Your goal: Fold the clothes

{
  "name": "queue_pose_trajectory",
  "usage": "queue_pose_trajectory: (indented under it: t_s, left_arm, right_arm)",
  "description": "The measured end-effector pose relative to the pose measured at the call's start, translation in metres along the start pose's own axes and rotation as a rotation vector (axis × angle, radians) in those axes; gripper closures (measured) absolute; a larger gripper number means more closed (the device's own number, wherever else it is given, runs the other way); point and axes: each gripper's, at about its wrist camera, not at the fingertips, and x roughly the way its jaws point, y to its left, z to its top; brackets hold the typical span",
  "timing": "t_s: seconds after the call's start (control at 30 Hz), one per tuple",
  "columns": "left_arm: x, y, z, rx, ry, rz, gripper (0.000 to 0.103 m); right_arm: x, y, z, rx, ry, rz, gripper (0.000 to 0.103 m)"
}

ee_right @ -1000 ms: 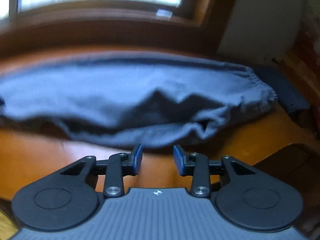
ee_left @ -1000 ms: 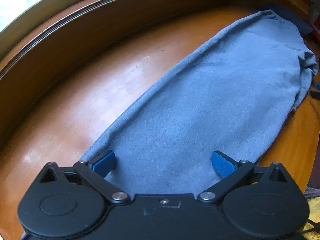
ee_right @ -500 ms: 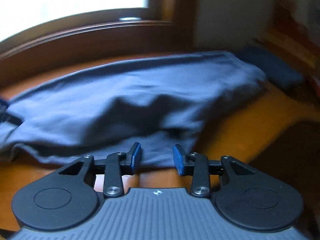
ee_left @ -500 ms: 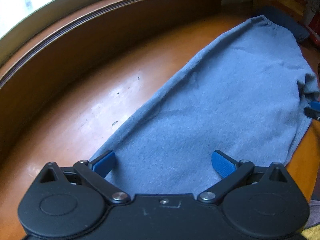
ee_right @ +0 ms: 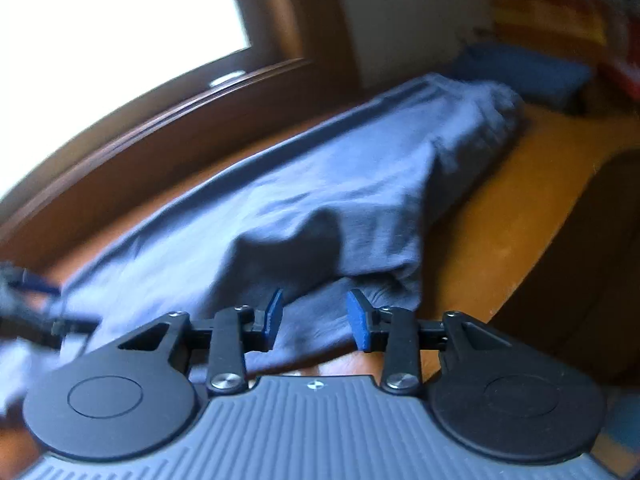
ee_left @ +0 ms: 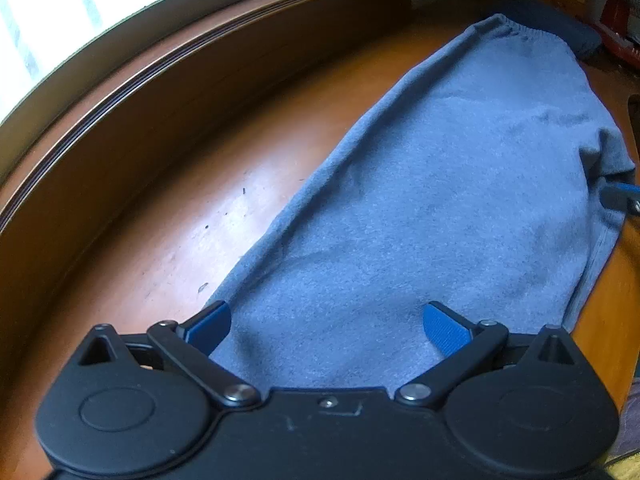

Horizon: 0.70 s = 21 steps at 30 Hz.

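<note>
1. Two grippers work over one grey-blue garment (ee_left: 440, 200) lying lengthwise on the orange-brown wooden surface (ee_left: 160, 220), its gathered hem toward the far end, near a darker blue cloth (ee_right: 524, 72).
2. Left gripper (ee_left: 327, 322) hangs above the near end of the garment with its fingers (ee_left: 444, 330) spread wide, pinching nothing.
3. Right gripper (ee_right: 314, 316) sits at the garment's long edge, where the cloth rises in a fold; its fingers (ee_right: 358, 318) are partly apart and have just been opening a little, with cloth lying in the gap but not pressed.
4. One wooden window ledge (ee_left: 200, 64) curves along the surface's far side.
</note>
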Motion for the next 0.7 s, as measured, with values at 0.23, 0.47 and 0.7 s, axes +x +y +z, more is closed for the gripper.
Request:
queue_pose_trajectory:
  t_s: [0.23, 0.47, 0.7]
  left_arm:
    - [0.0, 0.001, -0.002, -0.03, 0.016, -0.006, 0.0]
    - [-0.001, -0.001, -0.001, -0.03, 0.024, 0.004, 0.0]
    - [0.008, -0.007, 0.006, -0.024, 0.03, -0.01, 0.0]
  right_arm:
    - [-0.005, -0.039, -0.003, 0.355, -0.138, 0.137, 0.049]
    - [-0.019, -0.051, 0.002, 0.398, -0.224, 0.242, 0.098]
    - [-0.029, -0.093, -0.006, 0.721, -0.244, 0.319, 0.102]
